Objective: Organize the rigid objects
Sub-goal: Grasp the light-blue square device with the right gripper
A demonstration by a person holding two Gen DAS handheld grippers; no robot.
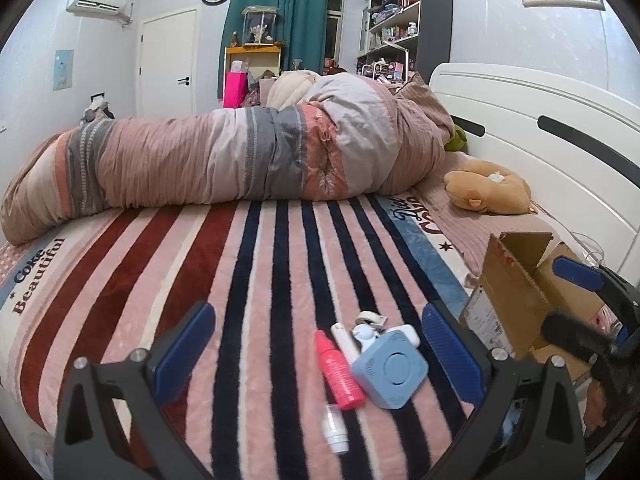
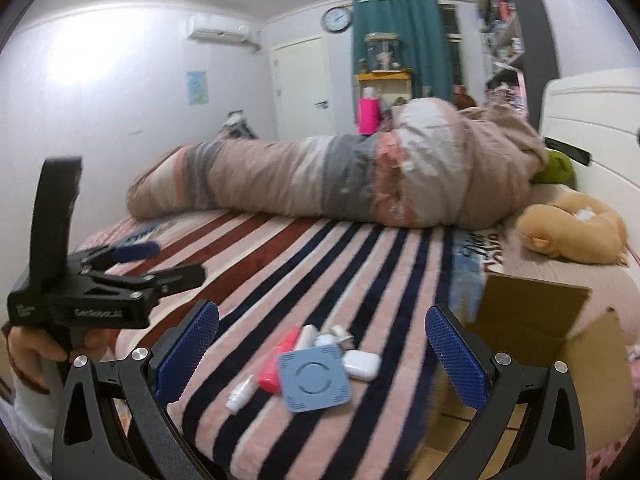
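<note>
Where the striped blanket point(image 1: 168, 280) reaches the bed's near corner, it reads "Coke Beautiful"; further script by the pillow end is too cropped to read; the left hand-held gripper point(image 1: 318, 354) hangs over it with jaws spread wide, holding nothing; the right hand-held gripper point(image 2: 322, 354) is likewise wide open and empty. A small heap lies between the fingers: a blue square device point(image 1: 390, 370) flat, face up; a pink bottle point(image 1: 339, 368) on its side, long axis running away from the camera, cap end far; a small clear vial point(image 1: 335, 430) just nearer; a white earbud case point(image 2: 362, 364) beside the device. An open cardboard box point(image 1: 516, 300) stands to the right, its label illegible.
</note>
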